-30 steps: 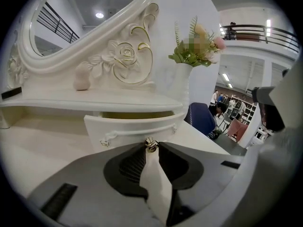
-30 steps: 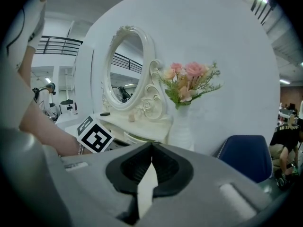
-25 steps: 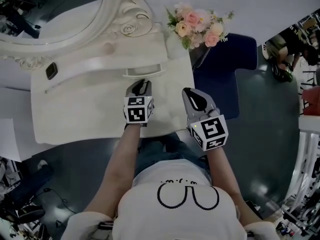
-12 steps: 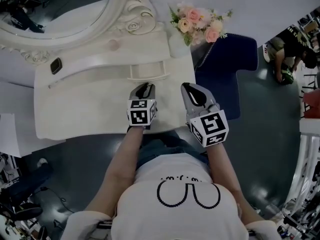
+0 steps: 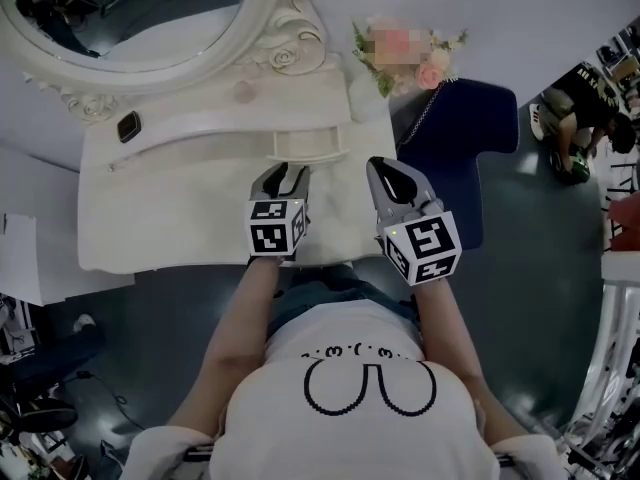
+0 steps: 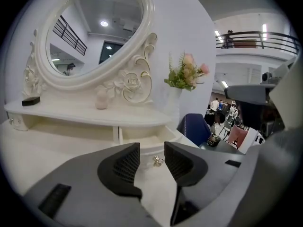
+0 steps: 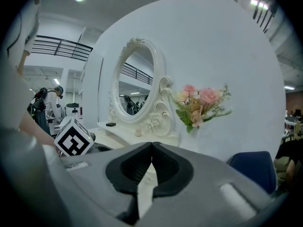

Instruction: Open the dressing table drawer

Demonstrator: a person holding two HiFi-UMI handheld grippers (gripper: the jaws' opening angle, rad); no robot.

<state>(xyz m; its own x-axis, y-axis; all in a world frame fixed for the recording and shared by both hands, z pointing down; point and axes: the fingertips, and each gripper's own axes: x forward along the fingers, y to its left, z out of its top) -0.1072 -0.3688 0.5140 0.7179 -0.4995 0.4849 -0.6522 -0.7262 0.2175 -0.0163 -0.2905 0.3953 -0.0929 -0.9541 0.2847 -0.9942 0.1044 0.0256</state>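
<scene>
The white dressing table [image 5: 170, 208] has a small drawer [image 5: 308, 146] that stands pulled out under its shelf. Its metal knob [image 6: 157, 161] shows in the left gripper view, beyond the jaws. My left gripper [image 5: 287, 175] hovers just in front of the drawer; its jaws are opening, with the knob in line with the gap but clear of the ribbed pads [image 6: 129, 164]. My right gripper [image 5: 385, 171] hangs over the table's right end, shut with nothing in it. In the right gripper view its jaws [image 7: 152, 148] meet at the tips.
An oval mirror [image 5: 130, 18] in a carved frame stands at the back. A vase of pink flowers [image 5: 410, 53] sits at the table's back right corner, a small black object [image 5: 128, 126] on the shelf. A blue chair [image 5: 465, 158] stands right of the table.
The left gripper's jaws have spread and it has lifted and drawn a little back from the drawer front. The right gripper has risen slightly. The drawer stays pulled out.
</scene>
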